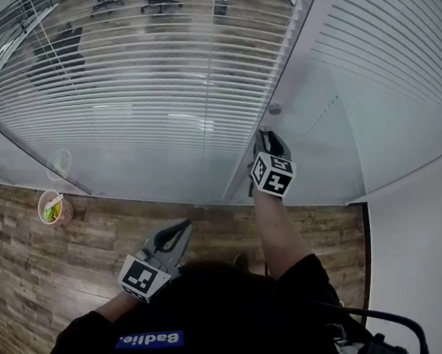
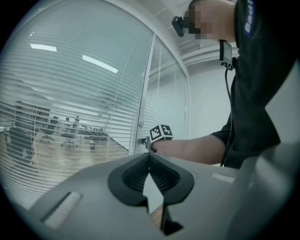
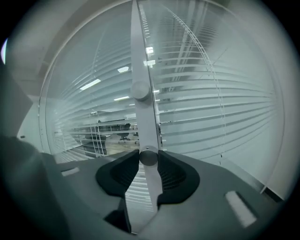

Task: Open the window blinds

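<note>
Because the blinds [image 1: 133,87] lie behind glass, the coming move seems to turn on the small round knob [image 3: 149,157] on the upright frame post [image 3: 140,56] between the two panes. The right gripper [image 1: 265,136] meets it head-on, jaws pressed on the knob's two sides. The knob's axis runs out along the gripper's own line, so a roll of the wrist should turn it. A second knob [image 3: 139,90] sits higher on the post. The left gripper [image 1: 181,231] hangs low, well back from the glass, its jaws together on nothing.
</note>
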{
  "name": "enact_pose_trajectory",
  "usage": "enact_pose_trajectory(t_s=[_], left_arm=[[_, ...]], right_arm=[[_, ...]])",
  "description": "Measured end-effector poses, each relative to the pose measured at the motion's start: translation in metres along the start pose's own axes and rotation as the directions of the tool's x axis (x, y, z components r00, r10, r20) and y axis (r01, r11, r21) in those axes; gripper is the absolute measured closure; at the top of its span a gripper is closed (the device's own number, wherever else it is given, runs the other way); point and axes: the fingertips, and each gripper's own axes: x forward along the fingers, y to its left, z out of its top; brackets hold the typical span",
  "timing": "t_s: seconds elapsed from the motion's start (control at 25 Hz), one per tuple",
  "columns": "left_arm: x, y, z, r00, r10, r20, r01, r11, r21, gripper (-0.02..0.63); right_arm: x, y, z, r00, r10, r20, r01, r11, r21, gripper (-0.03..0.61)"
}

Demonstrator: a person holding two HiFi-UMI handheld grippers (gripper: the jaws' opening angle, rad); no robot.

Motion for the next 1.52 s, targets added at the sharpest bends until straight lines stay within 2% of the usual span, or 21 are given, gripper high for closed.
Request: enact_pose_trajectory(t_s=[0.08,0.16,0.32,0.4,0.44,0.56,0.64,0.68,0.76,0.8,0.84,0.88,0.92,1.0,1.04,1.12,1.2,1.24,1.32,1.4,1.52], left_arm=[[-0.001,0.000,0.000,1.000,0.000,0.001,0.000,1.000,-0.003,0.614],[-0.002,0.000,0.000,1.000,0.003,0.003,-0.003,1.000,-0.007,0.614],[-0.002,-0.002,-0.001,1.000,0.003,0.006,-0.003,1.000,-0.003,0.614],[-0.002,-0.003,0.001,1.000,0.003,0.010,-0.003,1.000,-0.002,0.614],[-0.002,-0.004,0.001,1.000,0.003,0.011,-0.003,1.000,-0.002,0.614],[-0.001,-0.006,0.000,1.000,-0.004,0.009,0.004,1.000,-0.005,0.614],[-0.001,-0.007,0.000,1.000,-0.006,0.005,0.006,1.000,-0.002,0.614],[-0.001,-0.006,-0.001,1.000,-0.008,0.003,0.008,1.000,0.002,0.614],[0.000,-0.006,-0.002,1.000,-0.008,0.000,0.008,1.000,0.000,0.614],[0.001,-0.007,-0.002,1.000,-0.007,0.000,0.007,1.000,-0.005,0.614],[0.002,-0.007,-0.002,1.000,-0.008,-0.001,0.008,1.000,-0.009,0.614],[0.002,-0.007,-0.002,1.000,-0.009,-0.001,0.009,1.000,-0.010,0.614],[0.002,-0.007,-0.001,1.000,-0.010,0.000,0.010,1.000,-0.011,0.614],[0.002,-0.007,-0.003,1.000,-0.012,0.000,0.012,1.000,-0.012,0.614],[0.002,-0.007,-0.003,1.000,-0.012,-0.001,0.012,1.000,-0.012,0.614],[0.002,-0.006,-0.001,1.000,-0.008,0.001,0.008,1.000,-0.016,0.614],[0.001,-0.005,-0.001,1.000,-0.003,0.004,0.003,1.000,-0.019,0.614],[0.000,-0.004,-0.002,1.000,-0.002,0.005,0.002,1.000,-0.019,0.614],[-0.001,-0.004,-0.003,1.000,-0.001,0.002,0.001,1.000,-0.019,0.614],[-0.002,-0.003,-0.002,1.000,0.003,0.001,-0.003,1.000,-0.026,0.614],[-0.002,-0.003,-0.003,1.000,0.001,0.000,-0.001,0.999,-0.032,0.614]], right_arm=[[0.001,0.001,0.001,1.000,-0.014,-0.011,0.014,0.999,-0.046,0.453],[0.001,0.003,0.001,0.999,-0.034,-0.019,0.030,0.985,-0.171,0.455],[0.001,0.010,0.000,0.997,-0.063,-0.032,0.045,0.917,-0.397,0.456],[0.001,0.012,-0.002,0.995,-0.090,-0.034,0.060,0.857,-0.512,0.456],[0.000,0.013,-0.003,0.994,-0.106,-0.032,0.068,0.815,-0.575,0.457],[0.001,0.015,-0.005,0.987,-0.158,-0.012,0.095,0.650,-0.754,0.457],[0.001,0.017,-0.006,0.984,-0.177,0.009,0.105,0.542,-0.834,0.457],[0.001,0.017,-0.007,0.983,-0.181,0.018,0.108,0.500,-0.860,0.457],[0.002,0.018,-0.008,0.983,-0.184,0.031,0.111,0.446,-0.888,0.457],[0.002,0.018,-0.009,0.983,-0.182,0.033,0.111,0.443,-0.890,0.457],[0.002,0.017,-0.008,0.984,-0.176,0.030,0.110,0.463,-0.880,0.457],[0.002,0.017,-0.008,0.986,-0.166,0.023,0.106,0.511,-0.853,0.457],[0.002,0.016,-0.006,0.989,-0.150,0.010,0.097,0.586,-0.805,0.457],[0.001,0.014,-0.004,0.995,-0.101,-0.022,0.064,0.769,-0.636,0.457],[0.000,0.013,-0.002,0.997,-0.076,-0.033,0.046,0.845,-0.533,0.457],[0.001,0.009,0.000,0.999,-0.029,-0.041,0.014,0.944,-0.329,0.459],[0.001,0.003,0.000,0.999,0.016,-0.038,-0.020,0.994,-0.110,0.459],[0.001,0.001,0.000,0.999,0.042,-0.034,-0.042,0.999,0.009,0.459],[0.001,-0.003,-0.001,0.995,0.094,-0.013,-0.088,0.966,0.243,0.459],[0.001,-0.007,-0.001,0.991,0.136,0.017,-0.129,0.881,0.454,0.459],[0.001,-0.009,-0.002,0.980,0.184,0.071,-0.183,0.713,0.677,0.459]])
